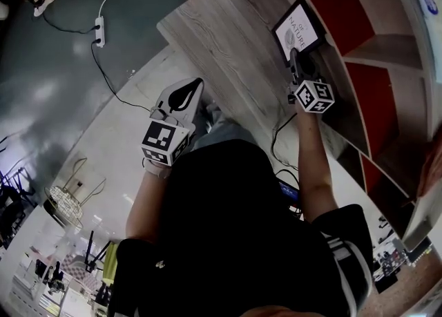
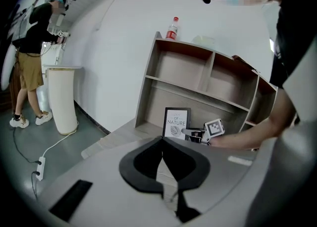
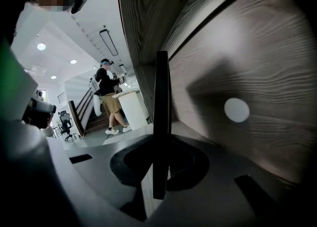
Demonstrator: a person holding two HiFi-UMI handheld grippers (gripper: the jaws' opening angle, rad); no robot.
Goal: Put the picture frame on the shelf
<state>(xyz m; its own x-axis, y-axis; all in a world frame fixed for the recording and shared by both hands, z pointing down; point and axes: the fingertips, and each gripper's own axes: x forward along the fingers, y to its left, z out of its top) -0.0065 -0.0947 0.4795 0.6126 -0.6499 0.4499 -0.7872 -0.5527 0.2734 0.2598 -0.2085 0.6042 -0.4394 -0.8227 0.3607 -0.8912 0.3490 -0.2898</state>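
Right gripper (image 1: 295, 56): closed down onto one thin side edge of the picture frame (image 1: 298, 27). The right gripper view shows the dark edge pinched between its pads.
Picture frame: upright just ahead of the right gripper, printed face turned toward the person. Whether its foot already rests on wood cannot be told.
Shelf (image 2: 193, 91): open wooden compartments rising beyond and above the right gripper, with the back panel close behind the frame.
Bench (image 1: 221, 46): wood-grain surface under the right gripper, running up to the shelf.
Left gripper (image 1: 197, 85): pads together on nothing, held well back from the frame and pointing toward it.
Step, as judged: setting the frame down in the lowest compartment.
Risk of pivoting: the grip is on one edge only, so the frame may swing or slip between the pads.
Risk of toppling: if it is let go too upright or leaning outward, it could fall face down onto the bench.
Risk of knocking: drawing the right gripper away sideways could drag the frame or bump a shelf wall.
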